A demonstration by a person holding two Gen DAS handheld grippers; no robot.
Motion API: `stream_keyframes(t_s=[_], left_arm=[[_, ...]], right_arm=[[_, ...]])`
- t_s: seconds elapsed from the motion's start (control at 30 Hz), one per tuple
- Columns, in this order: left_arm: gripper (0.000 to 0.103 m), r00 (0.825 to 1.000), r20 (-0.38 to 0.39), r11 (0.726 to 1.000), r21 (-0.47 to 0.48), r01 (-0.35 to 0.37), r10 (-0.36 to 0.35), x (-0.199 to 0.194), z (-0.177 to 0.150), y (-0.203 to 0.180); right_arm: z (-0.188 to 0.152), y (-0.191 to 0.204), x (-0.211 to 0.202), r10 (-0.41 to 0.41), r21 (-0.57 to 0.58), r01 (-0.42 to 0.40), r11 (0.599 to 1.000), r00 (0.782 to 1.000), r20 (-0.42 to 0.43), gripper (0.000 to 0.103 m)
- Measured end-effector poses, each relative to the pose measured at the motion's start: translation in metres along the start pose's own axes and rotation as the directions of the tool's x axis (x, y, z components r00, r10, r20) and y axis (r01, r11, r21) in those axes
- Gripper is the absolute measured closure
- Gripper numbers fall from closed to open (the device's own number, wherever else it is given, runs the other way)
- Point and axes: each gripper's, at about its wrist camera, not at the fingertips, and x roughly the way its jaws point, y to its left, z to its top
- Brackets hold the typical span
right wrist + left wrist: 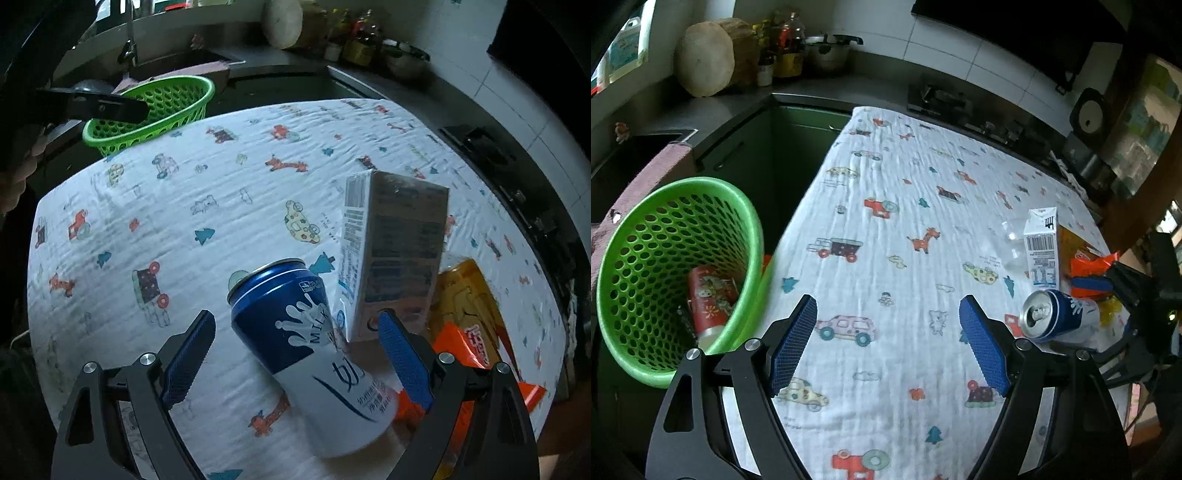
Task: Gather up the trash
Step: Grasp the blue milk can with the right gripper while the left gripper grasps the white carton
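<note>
Cartoon-print tablecloth (184, 229) under me, green basket (676, 280) off its edge. My right gripper (295, 354) gapes around the toppled milk can (314, 354); I'd square the pads on its sides, clear of the carton (399, 258). Left gripper (888, 343) wide apart, empty.

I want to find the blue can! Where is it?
The blue can lies on its side between the open right gripper fingers, beside the upright milk carton.
</note>
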Motion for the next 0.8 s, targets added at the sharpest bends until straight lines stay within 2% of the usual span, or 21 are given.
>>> stream_keyframes(t_s=[0.03,0.1,0.33,0.4,0.8], left_arm=[[0.024,1.000,-0.004,1.000,0.001,0.004,-0.004,0.002,0.001,-0.002],[0.024,1.000,-0.008,1.000,0.009,0.006,-0.006,0.005,0.001,-0.008],[0.024,0.999,-0.027,0.999,0.035,0.029,-0.028,0.014,0.003,-0.032],[0.024,0.999,-0.028,0.998,0.038,0.041,-0.040,0.014,0.002,-0.038],[0.024,0.996,-0.004,0.986,0.142,0.091,-0.091,0.018,0.003,-0.108]], right_arm=[[0.000,0.001,0.004,-0.002,-0.011,0.002,1.000,1.000,-0.013,0.017],[-0.001,0.003,0.008,0.007,-0.019,-0.007,1.000,1.000,-0.025,0.027],[-0.011,0.004,0.004,-0.022,-0.028,0.021,0.999,0.999,-0.026,0.037],[-0.014,0.002,0.002,-0.028,-0.015,0.027,1.000,0.999,-0.025,0.044],[-0.045,-0.012,-0.029,-0.006,0.112,0.004,0.994,1.000,0.013,0.045]])
